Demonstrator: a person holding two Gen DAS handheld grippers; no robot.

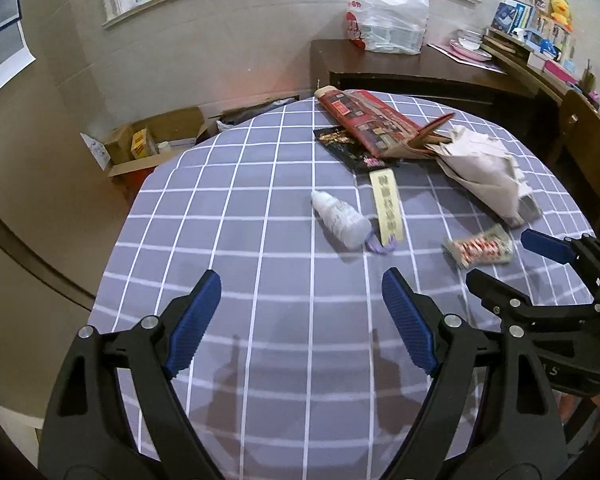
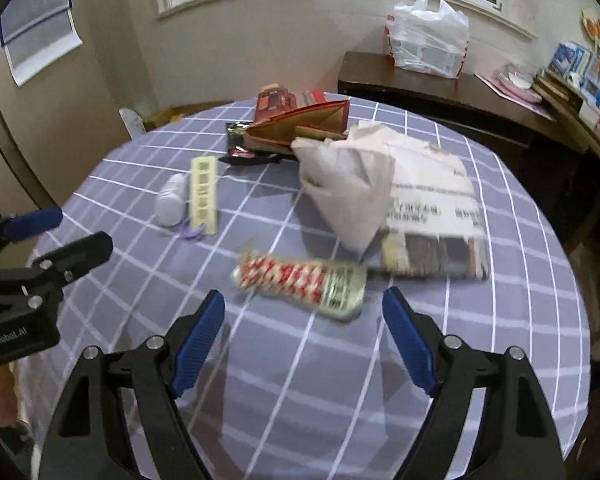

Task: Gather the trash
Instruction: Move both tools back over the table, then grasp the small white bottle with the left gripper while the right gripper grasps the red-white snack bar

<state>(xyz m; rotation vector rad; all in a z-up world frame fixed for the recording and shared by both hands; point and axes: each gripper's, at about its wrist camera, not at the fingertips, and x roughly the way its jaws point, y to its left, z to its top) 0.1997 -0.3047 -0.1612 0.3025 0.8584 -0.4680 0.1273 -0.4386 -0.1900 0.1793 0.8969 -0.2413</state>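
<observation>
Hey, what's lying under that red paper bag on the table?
A black snack wrapper sticks out from beneath the red paper bag, and the bag's open end rests against the crumpled white paper. Anything further under the bag is covered.

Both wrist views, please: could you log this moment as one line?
left claw open, empty | right claw open, nearing red-white wrapper | bottle, newspaper on table

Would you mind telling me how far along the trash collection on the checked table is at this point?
Nothing looks collected yet. Both the left gripper and right gripper are open and empty above the tablecloth. The right one faces the red-and-white wrapper. That wrapper, the white bottle, yellow strip, black packet, red paper bag and crumpled paper all remain.
</observation>
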